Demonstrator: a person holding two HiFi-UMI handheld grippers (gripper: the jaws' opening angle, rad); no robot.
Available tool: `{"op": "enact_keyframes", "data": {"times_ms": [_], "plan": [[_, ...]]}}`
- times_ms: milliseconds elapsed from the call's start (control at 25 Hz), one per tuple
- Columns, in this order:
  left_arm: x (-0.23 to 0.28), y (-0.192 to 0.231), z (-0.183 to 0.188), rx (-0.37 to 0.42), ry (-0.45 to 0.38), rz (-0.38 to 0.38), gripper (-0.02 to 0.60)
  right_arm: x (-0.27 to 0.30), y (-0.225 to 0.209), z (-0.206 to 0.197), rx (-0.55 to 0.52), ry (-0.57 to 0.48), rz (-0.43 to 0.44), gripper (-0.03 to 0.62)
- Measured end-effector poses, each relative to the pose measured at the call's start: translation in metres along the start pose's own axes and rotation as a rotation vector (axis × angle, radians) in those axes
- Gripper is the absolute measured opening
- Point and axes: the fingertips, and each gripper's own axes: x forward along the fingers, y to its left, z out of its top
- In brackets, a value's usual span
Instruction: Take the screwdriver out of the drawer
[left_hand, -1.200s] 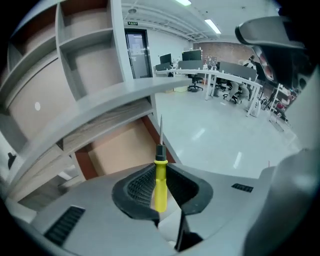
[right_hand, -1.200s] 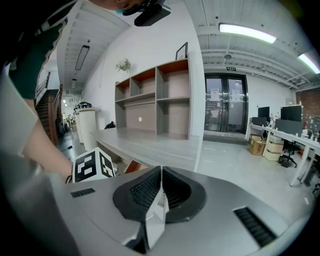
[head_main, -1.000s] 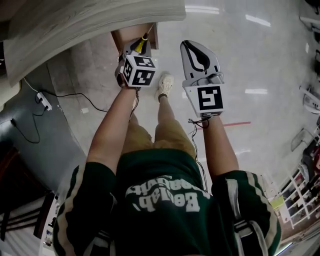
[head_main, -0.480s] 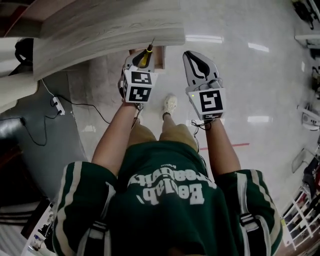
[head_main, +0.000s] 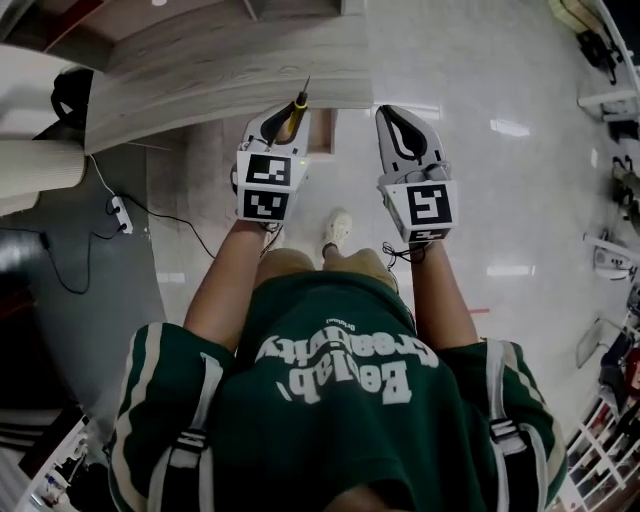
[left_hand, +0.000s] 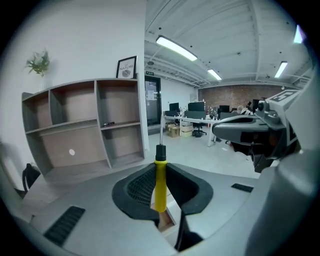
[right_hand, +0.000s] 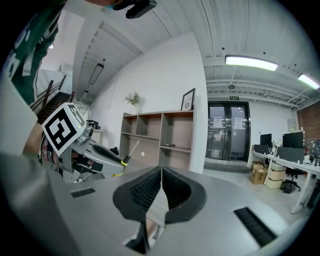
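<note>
A screwdriver (head_main: 292, 113) with a yellow handle, black collar and thin steel shaft sits clamped in my left gripper (head_main: 283, 118), its tip pointing forward past the jaws. In the left gripper view the screwdriver (left_hand: 159, 182) stands upright between the dark pads, with my left gripper (left_hand: 160, 192) shut on its handle. My right gripper (head_main: 403, 127) hovers beside it at about the same height, jaws together and empty. In the right gripper view my right gripper (right_hand: 160, 192) shows its pads meeting, and the screwdriver (right_hand: 129, 151) shows at the left. The open wooden drawer (head_main: 320, 127) shows below, partly hidden by the grey table top (head_main: 225, 72).
A grey open shelf unit (left_hand: 85, 125) stands ahead against a white wall, with a framed picture (left_hand: 127, 67) on top. A power strip (head_main: 117, 211) with cables lies on the floor at the left. A person's shoe (head_main: 336, 230) rests on the glossy floor. Office desks (left_hand: 195, 122) stand far off.
Both grippers have risen from drawer level to the table top's height. The screwdriver stays clamped in the left one. The drawer now sits lower behind them, and the head view has tilted forward.
</note>
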Motion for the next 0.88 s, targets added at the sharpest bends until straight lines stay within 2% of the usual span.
{"op": "enact_keyframes", "data": {"times_ms": [400, 560, 880], "plan": [[-0.090, 0.042, 0.041, -0.026, -0.154, 0.026, 0.080, -0.009, 0.053, 0.067, -0.076, -0.062, 0.008, 0.037], [-0.127, 0.070, 0.050, 0.016, -0.206, 0.056, 0.080, -0.007, 0.082, 0.090, -0.045, -0.081, -0.014, 0.036], [-0.182, 0.147, 0.042, 0.029, -0.254, 0.078, 0.079, 0.022, 0.153, 0.120, -0.069, -0.100, -0.064, 0.037]]}}
